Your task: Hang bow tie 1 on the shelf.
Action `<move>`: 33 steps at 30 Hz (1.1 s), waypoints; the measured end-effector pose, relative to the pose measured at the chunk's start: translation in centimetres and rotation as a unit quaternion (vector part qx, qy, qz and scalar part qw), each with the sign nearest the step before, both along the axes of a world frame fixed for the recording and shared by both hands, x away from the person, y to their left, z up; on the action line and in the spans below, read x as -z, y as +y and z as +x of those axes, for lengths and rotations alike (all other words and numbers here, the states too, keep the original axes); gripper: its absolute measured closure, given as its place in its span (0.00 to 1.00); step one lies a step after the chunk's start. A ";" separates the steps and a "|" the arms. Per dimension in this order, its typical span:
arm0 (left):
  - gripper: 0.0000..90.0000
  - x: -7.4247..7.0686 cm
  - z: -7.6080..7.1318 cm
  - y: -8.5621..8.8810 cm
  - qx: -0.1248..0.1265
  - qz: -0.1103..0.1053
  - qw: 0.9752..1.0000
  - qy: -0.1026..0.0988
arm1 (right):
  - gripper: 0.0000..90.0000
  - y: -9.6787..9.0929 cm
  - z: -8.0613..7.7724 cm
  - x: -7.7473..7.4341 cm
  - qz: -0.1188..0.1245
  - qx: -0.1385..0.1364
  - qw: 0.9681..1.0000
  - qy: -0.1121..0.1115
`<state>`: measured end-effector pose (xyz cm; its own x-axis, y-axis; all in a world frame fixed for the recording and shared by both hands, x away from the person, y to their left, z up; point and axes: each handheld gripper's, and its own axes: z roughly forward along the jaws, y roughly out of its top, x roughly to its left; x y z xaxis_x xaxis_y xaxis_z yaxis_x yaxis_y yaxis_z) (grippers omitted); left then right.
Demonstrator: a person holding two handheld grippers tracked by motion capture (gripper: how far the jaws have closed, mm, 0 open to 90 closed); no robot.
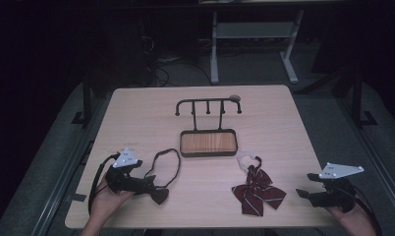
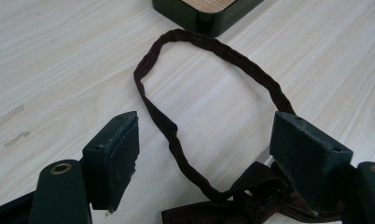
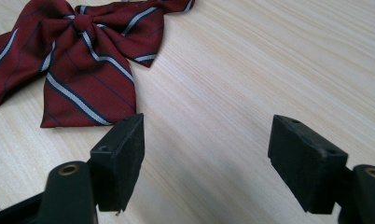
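Two bow ties lie on the desk [image 1: 136,113]: a dark brown one [image 1: 158,195] with a thin strap loop at the spread left tongs [image 2: 204,154], and a maroon one [image 1: 258,191] with white stripes near the right tongs [image 3: 206,163], which gape over bare wood. No writing is legible.

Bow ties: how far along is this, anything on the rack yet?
Nothing done: the rack is bare. In hand: the left hand-held gripper is open around the dark bow tie, not clamped. Left: the striped bow tie lies flat, the right hand-held gripper open beside it.
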<state>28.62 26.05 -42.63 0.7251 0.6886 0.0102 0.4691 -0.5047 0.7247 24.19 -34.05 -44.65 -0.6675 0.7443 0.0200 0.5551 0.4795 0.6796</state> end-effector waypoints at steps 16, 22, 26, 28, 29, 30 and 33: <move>0.27 0.1 -0.2 0.1 0.003 0.006 1.000 -0.010 | 0.29 1.1 0.0 -0.5 -0.005 -0.009 1.000 0.001; 0.27 -0.1 -0.3 -0.1 0.002 0.006 1.000 -0.012 | 0.27 1.7 0.1 -1.0 -0.010 -0.015 1.000 0.000; 0.27 0.0 -0.2 -0.1 0.001 0.007 1.000 -0.012 | 0.27 2.0 0.3 -1.5 -0.008 -0.025 1.000 -0.001; 0.27 0.0 -0.2 -0.1 0.004 0.009 1.000 -0.012 | 0.27 2.3 0.3 -1.8 -0.009 -0.029 1.000 -0.001; 0.27 0.0 -0.2 -0.1 0.004 0.009 1.000 -0.012 | 0.27 2.3 0.3 -1.8 -0.009 -0.029 1.000 -0.001; 0.27 0.1 -0.2 -0.2 0.004 0.009 1.000 -0.011 | 0.27 2.5 0.5 -2.2 -0.011 -0.034 0.999 0.003; 0.27 0.0 -0.3 -0.2 0.004 0.011 1.000 -0.012 | 0.26 2.8 0.7 -2.5 -0.008 -0.038 0.999 0.006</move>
